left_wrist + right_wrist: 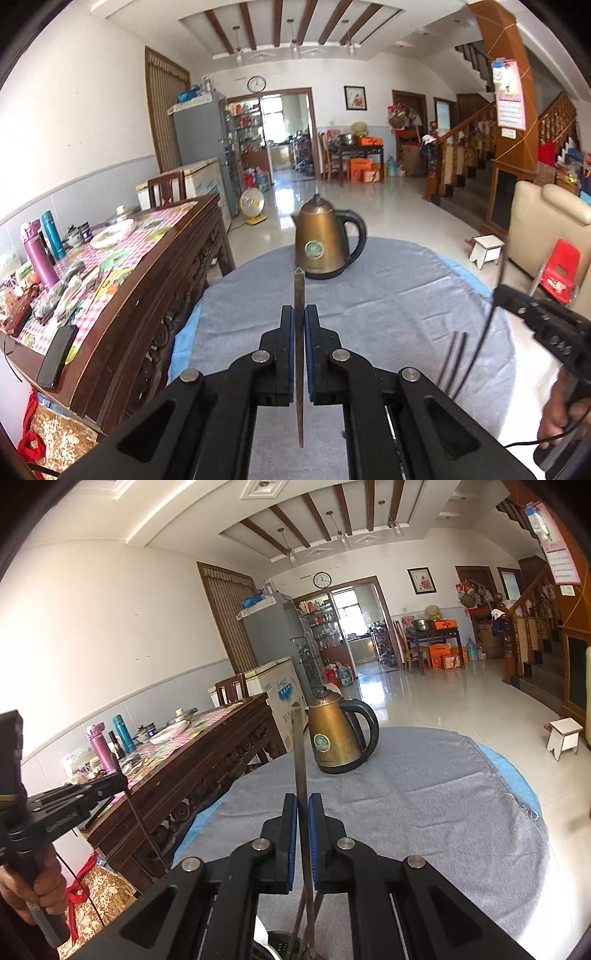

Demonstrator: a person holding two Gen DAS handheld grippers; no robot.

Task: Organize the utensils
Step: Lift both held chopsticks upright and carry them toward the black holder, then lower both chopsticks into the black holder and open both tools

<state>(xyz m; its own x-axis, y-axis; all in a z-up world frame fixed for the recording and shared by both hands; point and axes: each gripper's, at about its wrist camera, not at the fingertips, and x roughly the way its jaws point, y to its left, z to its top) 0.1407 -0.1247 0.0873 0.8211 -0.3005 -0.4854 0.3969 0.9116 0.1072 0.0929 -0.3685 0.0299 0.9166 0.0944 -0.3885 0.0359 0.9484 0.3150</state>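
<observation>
My left gripper [298, 308] is shut on a thin flat metal utensil [299, 291], which I see edge-on pointing toward the kettle. My right gripper [302, 795] is shut on another long thin metal utensil [297, 746], whose lower end runs down under the jaws beside other thin sticks. A dark round container [280, 941] shows partly at the bottom edge. Both grippers hang above the round table with the grey cloth [406, 295] [424, 794]. The right gripper [496, 293] appears at the right edge of the left wrist view, the left gripper [123, 775] at the left of the right wrist view.
A bronze electric kettle [325, 240] [340, 734] stands at the table's far side. A carved wooden side table [147, 266] at the left carries bottles, dishes and a phone [57, 356]. A white stool [487, 249], a red chair [559, 269] and a sofa are at the right.
</observation>
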